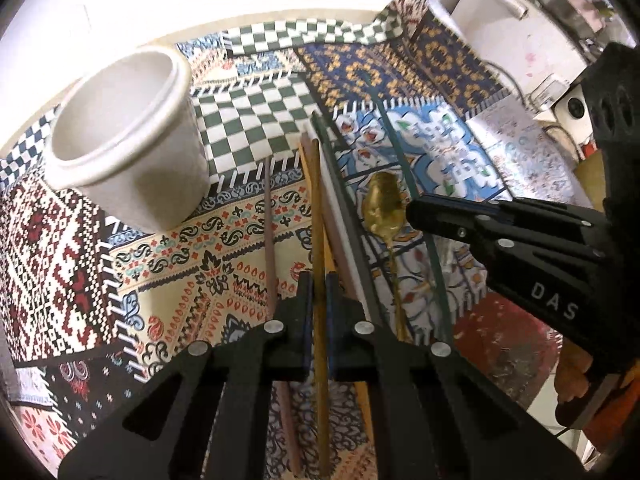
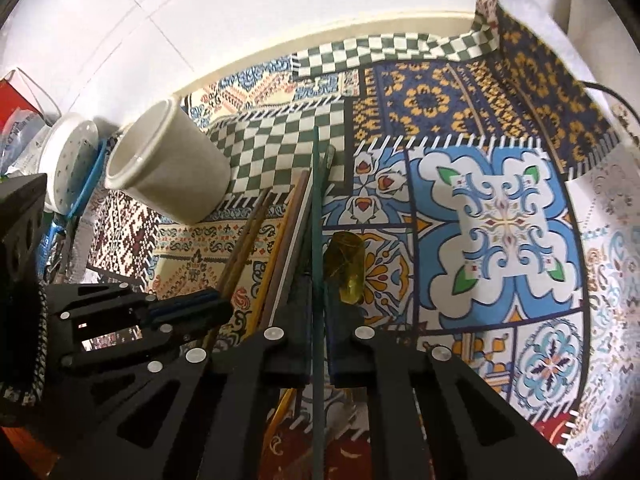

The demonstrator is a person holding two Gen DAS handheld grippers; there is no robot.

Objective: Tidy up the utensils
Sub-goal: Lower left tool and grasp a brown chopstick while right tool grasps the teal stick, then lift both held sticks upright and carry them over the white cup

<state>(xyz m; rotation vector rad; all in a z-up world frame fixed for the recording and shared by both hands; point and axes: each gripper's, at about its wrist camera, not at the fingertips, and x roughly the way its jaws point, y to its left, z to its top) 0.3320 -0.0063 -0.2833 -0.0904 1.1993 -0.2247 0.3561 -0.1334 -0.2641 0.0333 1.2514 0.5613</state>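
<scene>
My left gripper [image 1: 318,292] is shut on a tan wooden chopstick [image 1: 317,220] that runs up between its pads. My right gripper [image 2: 319,304] is shut on a dark green chopstick [image 2: 317,200]; it also shows in the left wrist view [image 1: 424,208], by the gold spoon [image 1: 383,204]. The spoon's bowl lies just right of my right gripper [image 2: 347,268]. Several more chopsticks [image 1: 267,216] lie in a loose bundle on the patterned tablecloth [image 1: 240,240]. A white cup [image 1: 128,136] stands to the upper left, open and apparently empty; it also shows in the right wrist view [image 2: 168,164].
A white perforated lid [image 2: 70,160] and a red packet [image 2: 16,100] lie at the far left. A white appliance [image 1: 508,24] with cables stands at the back right. The tablecloth's far edge meets a white wall.
</scene>
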